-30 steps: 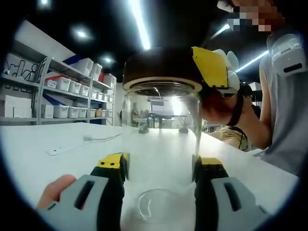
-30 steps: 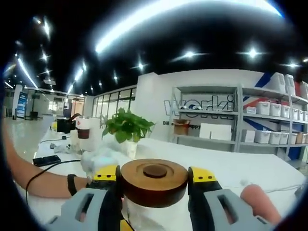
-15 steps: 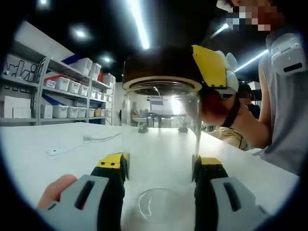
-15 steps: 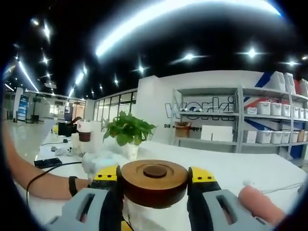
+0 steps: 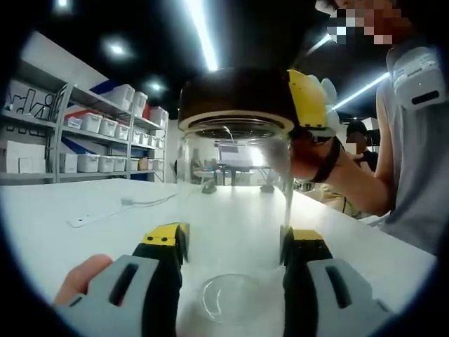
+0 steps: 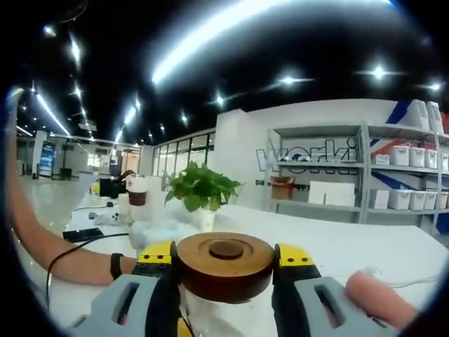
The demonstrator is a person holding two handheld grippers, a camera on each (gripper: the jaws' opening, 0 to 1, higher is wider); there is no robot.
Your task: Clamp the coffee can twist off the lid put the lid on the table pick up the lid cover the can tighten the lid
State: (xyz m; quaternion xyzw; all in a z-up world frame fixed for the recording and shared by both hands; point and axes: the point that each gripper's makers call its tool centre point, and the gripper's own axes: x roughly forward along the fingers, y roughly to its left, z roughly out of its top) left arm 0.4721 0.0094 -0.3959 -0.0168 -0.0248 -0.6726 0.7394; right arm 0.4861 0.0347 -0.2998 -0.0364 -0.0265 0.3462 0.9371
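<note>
Left gripper (image 5: 233, 242) pinches the clear glass coffee can (image 5: 235, 203) on the white table (image 5: 84, 239). Right gripper (image 6: 226, 261) squeezes the can's round brown wooden lid (image 6: 225, 265) between its 2 jaws.

Illumination is bright and even, supplied by overhead ceiling strip lights (image 5: 200, 31) that bloom into white streaks in both views. Glare washes out the white worktop (image 5: 91, 239) beyond the fingers (image 5: 163, 246) and flares through the glass can (image 5: 235, 196) between them. Shadows are faint. Fisheye bending curves the shelving (image 6: 393, 175) at the edges. Background detail is soft; the near fingers stay sharp.
</note>
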